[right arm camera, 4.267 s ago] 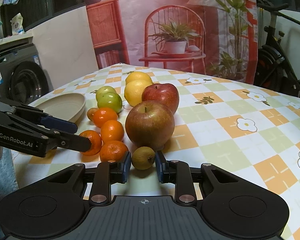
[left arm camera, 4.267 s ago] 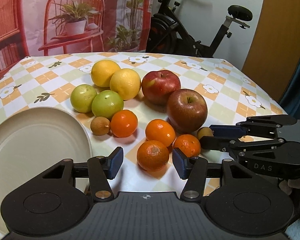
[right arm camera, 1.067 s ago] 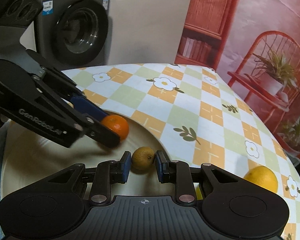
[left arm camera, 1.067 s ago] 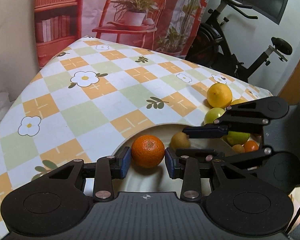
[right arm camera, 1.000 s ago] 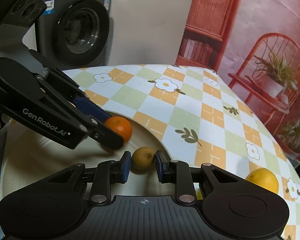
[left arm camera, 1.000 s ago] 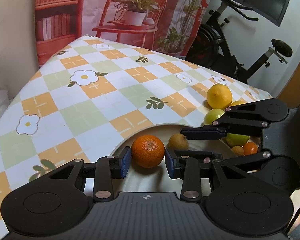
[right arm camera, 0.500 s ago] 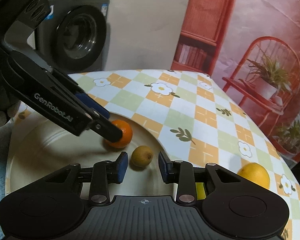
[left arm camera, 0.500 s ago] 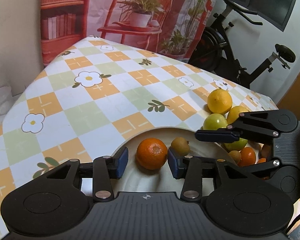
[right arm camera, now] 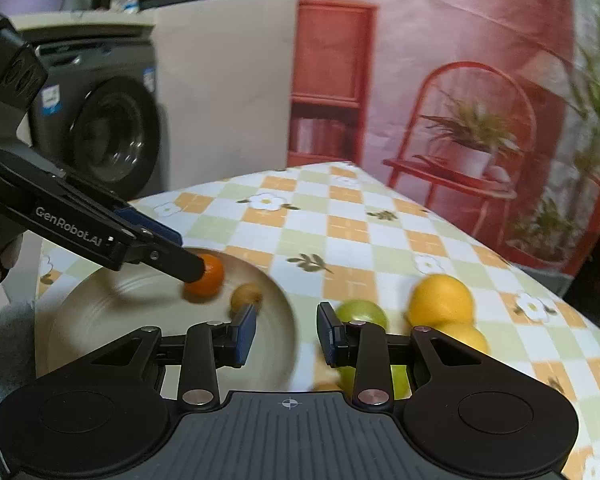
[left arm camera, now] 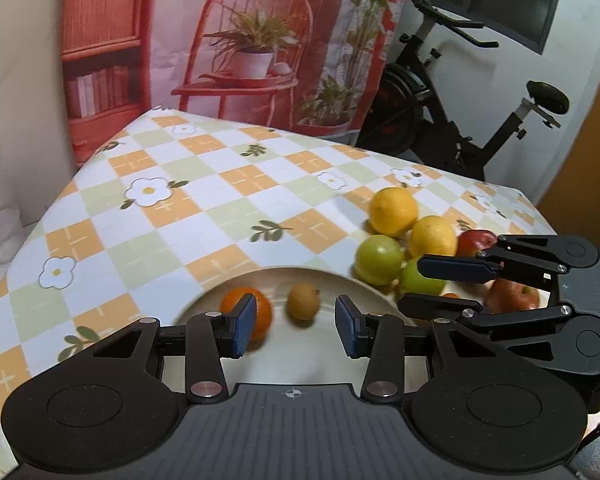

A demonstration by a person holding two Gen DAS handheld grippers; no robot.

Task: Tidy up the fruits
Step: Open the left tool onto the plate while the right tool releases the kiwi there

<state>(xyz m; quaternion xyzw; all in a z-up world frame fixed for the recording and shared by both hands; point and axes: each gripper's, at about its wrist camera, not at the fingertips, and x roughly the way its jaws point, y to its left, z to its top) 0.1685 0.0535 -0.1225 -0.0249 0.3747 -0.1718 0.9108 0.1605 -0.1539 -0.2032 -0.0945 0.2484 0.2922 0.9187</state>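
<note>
The orange (left arm camera: pixel 256 312) and the small brown fruit (left arm camera: pixel 302 306), perhaps a longan or a kiwi, lie side by side and just apart on the cream plate (left arm camera: pixel 284 364), near its far rim; neither is held. The left gripper (left arm camera: pixel 296 330) hangs over the plate with its jaws spread wide and nothing between them, its left pad in front of the orange. The right gripper (right arm camera: pixel 286 334) is likewise spread and empty, poised above the plate's right edge, the brown fruit just beyond its left pad. In the right wrist view the frame is smeared with motion, so whether the left gripper's tip touches the orange there cannot be told for sure. Beyond the plate, on the checked tablecloth (left arm camera: pixel 172 216), wait the rest: two yellow citrus (left arm camera: pixel 394 211), two green apples (left arm camera: pixel 379 259) and, partly hidden behind the right gripper, red apples (left arm camera: pixel 474 238) and a sliver of another orange. By the look of it, two pieces are delivered and the step in hand is the release and retreat. The next move would call for swinging both grippers to the heap, picking a fruit each with jaws set wide enough, and lifting clear of the neighbours so that none rolls off the table.
</note>
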